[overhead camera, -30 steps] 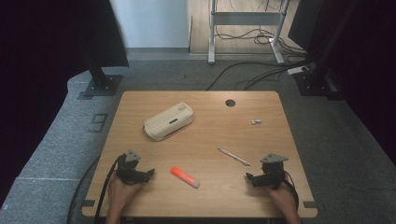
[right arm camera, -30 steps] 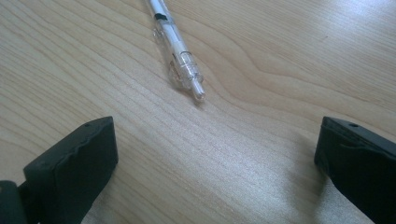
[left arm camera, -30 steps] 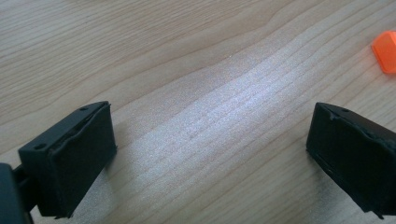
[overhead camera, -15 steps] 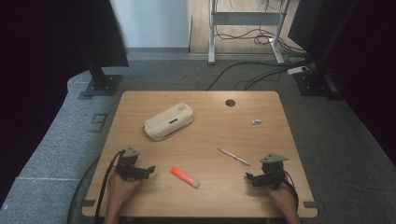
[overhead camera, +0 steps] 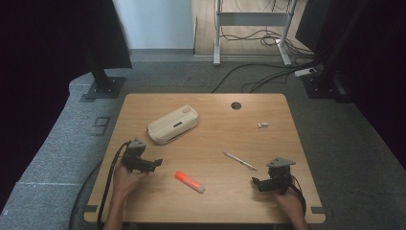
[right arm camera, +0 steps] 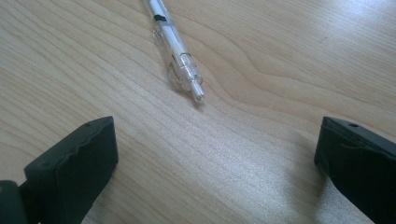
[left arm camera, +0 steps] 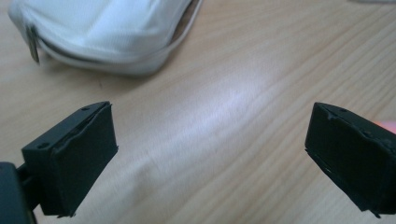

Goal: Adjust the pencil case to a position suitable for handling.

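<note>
Pen (overhead camera: 240, 161) lies right of centre on the tabletop (overhead camera: 215, 139), just ahead of the wide-open, empty right gripper (overhead camera: 258, 182), so reaching forward seems next, while the left gripper (overhead camera: 154, 164), also open, faces the pouch (overhead camera: 172, 125).

Both grippers are black. The left gripper (overhead camera: 152, 163) and right gripper (overhead camera: 257, 182) each carry a grey three-cornered plate on top and trail a black cable. Their jaws are blocky, matte black pads with small screw holes near the tips. The forearms are bare.
</note>
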### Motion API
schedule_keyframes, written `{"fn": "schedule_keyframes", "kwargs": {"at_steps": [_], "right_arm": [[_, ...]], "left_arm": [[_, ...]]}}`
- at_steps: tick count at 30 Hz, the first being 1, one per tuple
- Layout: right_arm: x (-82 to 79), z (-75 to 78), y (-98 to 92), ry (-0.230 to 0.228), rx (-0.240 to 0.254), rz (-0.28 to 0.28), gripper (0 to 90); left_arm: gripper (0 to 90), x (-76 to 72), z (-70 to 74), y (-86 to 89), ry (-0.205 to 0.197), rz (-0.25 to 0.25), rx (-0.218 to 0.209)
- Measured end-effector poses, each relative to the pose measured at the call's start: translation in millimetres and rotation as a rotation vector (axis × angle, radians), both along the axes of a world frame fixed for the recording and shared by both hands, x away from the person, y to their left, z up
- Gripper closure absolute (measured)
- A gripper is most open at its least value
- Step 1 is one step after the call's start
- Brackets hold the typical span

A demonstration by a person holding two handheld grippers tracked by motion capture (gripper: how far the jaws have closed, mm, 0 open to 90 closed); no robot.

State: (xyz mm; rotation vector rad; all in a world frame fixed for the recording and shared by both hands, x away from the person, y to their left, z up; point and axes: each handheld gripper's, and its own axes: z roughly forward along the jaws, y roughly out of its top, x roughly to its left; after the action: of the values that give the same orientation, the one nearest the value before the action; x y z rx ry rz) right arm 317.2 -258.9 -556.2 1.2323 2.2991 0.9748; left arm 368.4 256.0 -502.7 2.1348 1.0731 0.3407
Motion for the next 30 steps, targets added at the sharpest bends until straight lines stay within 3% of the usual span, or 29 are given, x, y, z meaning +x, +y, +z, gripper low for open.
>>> {"fn": "schedule_keyframes", "kwargs": {"at_steps": [11,18,22,25,30], "right_arm": [[0.1,0.0,0.0,0.000,0.000,0.000,0.0],[0.3,0.0,0.1,0.000,0.000,0.000,0.0],[0.6,0.0,0.2,0.000,0.000,0.000,0.0],[0.7,0.0,0.2,0.000,0.000,0.000,0.0],[0.9,0.0,0.4,0.001,0.000,0.000,0.0]], "left_arm": [[1.9,29.4,19.4,-10.2,0.013,-0.039,-0.012],[3.6,48.2,28.0,-15.0,0.019,-0.055,-0.060],[3.9,57.6,29.9,-20.9,0.022,-0.067,-0.042],[3.9,63.4,31.0,-26.7,0.015,-0.072,-0.003],[6.1,77.0,34.0,-32.6,0.030,-0.085,0.004]]}}
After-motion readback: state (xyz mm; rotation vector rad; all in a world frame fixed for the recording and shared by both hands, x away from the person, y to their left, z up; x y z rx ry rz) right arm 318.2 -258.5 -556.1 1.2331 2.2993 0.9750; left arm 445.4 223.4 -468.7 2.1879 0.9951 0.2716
